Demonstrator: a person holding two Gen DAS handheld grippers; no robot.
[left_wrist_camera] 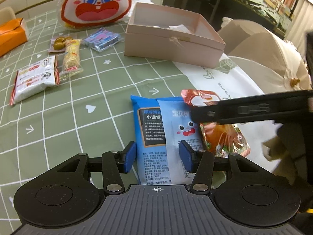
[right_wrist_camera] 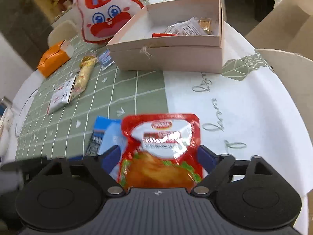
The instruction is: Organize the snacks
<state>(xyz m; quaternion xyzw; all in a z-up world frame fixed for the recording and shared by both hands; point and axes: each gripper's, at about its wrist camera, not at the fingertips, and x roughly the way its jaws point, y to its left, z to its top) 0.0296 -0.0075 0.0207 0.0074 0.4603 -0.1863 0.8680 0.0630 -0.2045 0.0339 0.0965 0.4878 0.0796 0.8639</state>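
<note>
A blue seaweed snack packet (left_wrist_camera: 156,137) lies on the green checked cloth between the open fingers of my left gripper (left_wrist_camera: 157,156). A red chicken snack pouch (right_wrist_camera: 162,152) lies partly over its right edge, between the wide-open fingers of my right gripper (right_wrist_camera: 158,156); whether the pads touch it I cannot tell. The right gripper's black finger (left_wrist_camera: 244,111) crosses over the pouch (left_wrist_camera: 223,139) in the left wrist view. The blue packet also shows in the right wrist view (right_wrist_camera: 103,135). An open pink box (right_wrist_camera: 170,47) holding a few small wrapped snacks stands at the back.
A large rabbit-face bag (left_wrist_camera: 95,4) stands behind the box (left_wrist_camera: 172,37). A white packet (left_wrist_camera: 33,78), a long yellow snack bar (left_wrist_camera: 71,58), a small blue packet (left_wrist_camera: 101,39) and an orange tissue box (left_wrist_camera: 9,37) lie at left. Beige chairs (left_wrist_camera: 264,54) stand at right.
</note>
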